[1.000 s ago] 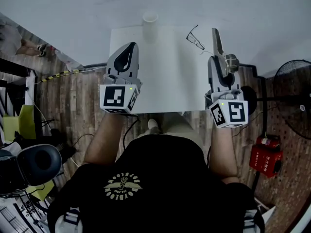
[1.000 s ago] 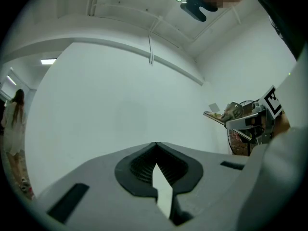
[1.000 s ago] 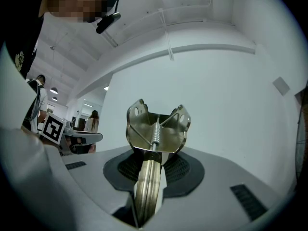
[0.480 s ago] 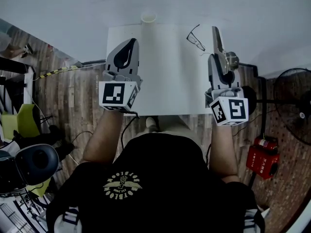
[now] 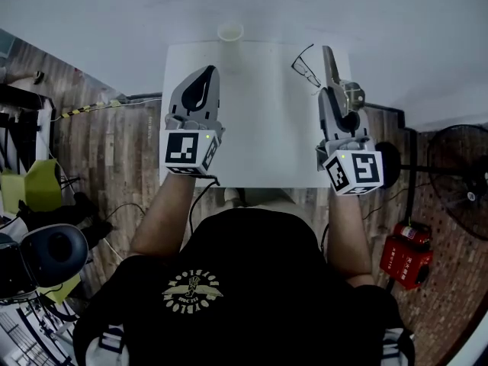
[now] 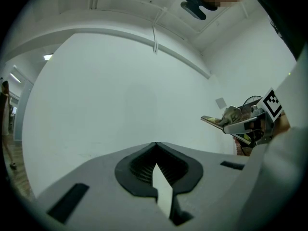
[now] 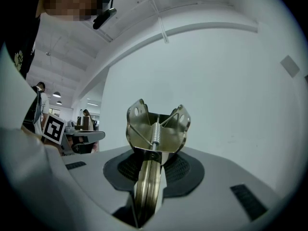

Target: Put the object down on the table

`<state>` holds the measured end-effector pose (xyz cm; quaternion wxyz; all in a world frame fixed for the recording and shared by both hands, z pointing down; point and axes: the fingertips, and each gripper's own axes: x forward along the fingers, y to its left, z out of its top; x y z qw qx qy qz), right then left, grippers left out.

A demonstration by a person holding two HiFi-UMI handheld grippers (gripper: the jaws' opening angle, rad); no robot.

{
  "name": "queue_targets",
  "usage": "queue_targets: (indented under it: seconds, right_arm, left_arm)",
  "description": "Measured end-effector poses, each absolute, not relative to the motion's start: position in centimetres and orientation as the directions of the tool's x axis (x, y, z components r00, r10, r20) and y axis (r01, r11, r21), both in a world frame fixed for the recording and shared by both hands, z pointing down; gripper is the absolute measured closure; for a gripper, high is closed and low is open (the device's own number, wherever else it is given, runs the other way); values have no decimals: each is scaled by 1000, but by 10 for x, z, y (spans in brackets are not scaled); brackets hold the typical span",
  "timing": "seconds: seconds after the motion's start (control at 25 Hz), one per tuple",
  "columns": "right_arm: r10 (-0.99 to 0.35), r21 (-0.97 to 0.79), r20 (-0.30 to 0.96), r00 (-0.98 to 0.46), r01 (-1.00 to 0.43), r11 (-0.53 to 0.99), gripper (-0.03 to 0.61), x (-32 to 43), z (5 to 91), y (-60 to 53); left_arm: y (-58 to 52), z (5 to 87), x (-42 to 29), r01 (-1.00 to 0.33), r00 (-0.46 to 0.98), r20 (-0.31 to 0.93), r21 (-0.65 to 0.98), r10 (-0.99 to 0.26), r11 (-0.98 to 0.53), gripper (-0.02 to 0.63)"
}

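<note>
Both forearms reach toward the top of the frame. The right gripper [image 5: 334,101] is closed tight on a steel spring tool [image 5: 329,61] over the upper right of the white table [image 5: 259,136], beside eyeglasses [image 5: 305,63]. The left gripper [image 5: 203,72] has its jaws together, with nothing between them. The shirt emblem [image 5: 193,290] is unreadable.
</note>
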<state>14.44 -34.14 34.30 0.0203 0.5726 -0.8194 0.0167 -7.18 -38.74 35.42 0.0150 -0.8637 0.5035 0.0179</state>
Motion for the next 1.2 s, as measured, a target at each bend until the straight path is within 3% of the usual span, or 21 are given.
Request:
queue_targets:
  seconds: [0.68,1.2]
  right_arm:
    - [-897,-58,195,-396,-918,392,491,129,421,-339]
    - [-819,-243,373,-436,-898,367,491,117,520,-323]
  left_arm:
    - [-366,403,-64,-867,498,-17,26,-867,-498,607]
    - [-352,405,-50,-852,523,-20,24,-852,-523,607]
